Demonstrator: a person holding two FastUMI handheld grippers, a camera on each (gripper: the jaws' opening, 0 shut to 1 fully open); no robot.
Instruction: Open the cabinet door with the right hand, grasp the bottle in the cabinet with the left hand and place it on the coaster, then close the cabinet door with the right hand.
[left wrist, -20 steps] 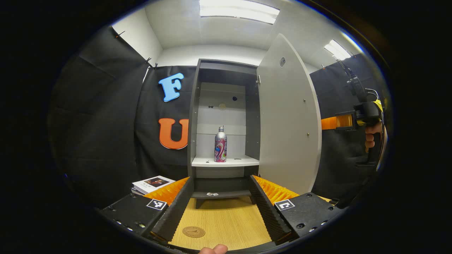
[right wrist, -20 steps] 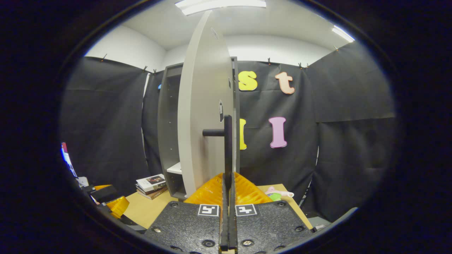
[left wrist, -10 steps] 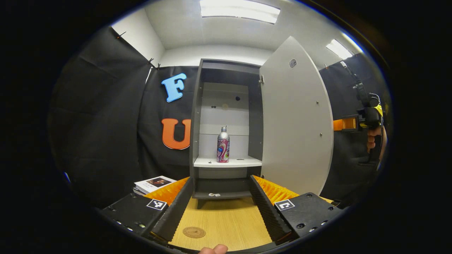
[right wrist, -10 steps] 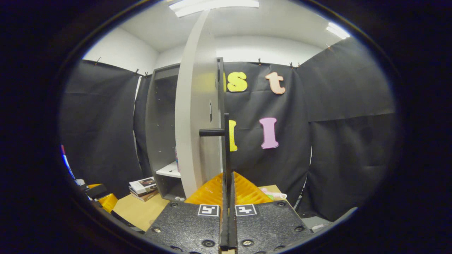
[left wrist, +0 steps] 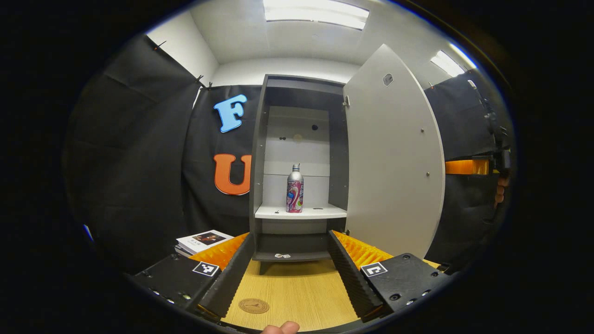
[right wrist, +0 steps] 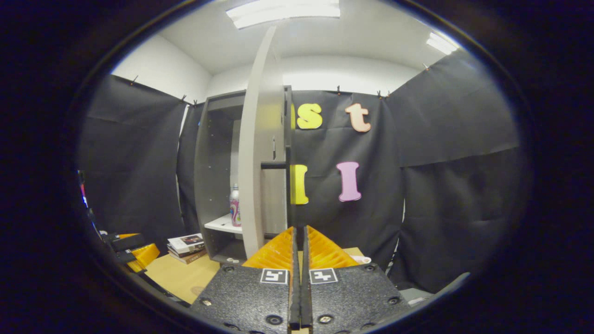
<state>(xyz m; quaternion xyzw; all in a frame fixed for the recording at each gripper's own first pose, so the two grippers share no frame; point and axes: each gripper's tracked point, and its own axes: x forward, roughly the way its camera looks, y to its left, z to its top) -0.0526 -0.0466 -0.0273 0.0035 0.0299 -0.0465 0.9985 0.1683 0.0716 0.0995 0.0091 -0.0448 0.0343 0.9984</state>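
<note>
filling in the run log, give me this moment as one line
step: door open, bottle not yet grasped | left gripper: open, facing bottle on shelf | right gripper: shut, by door handle | coaster: bare

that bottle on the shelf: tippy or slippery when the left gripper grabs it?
Probably tippy: the bottle is tall and narrow, standing upright on the shelf, so a push near the cap could topple it. Likely rigid and smooth: the bare top looks like metal, so it may slip in a light grip. How full it is cannot be told.

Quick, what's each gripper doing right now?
Left gripper: open, empty, facing the bottle.
Right gripper: jaws closed on the door handle.
</note>
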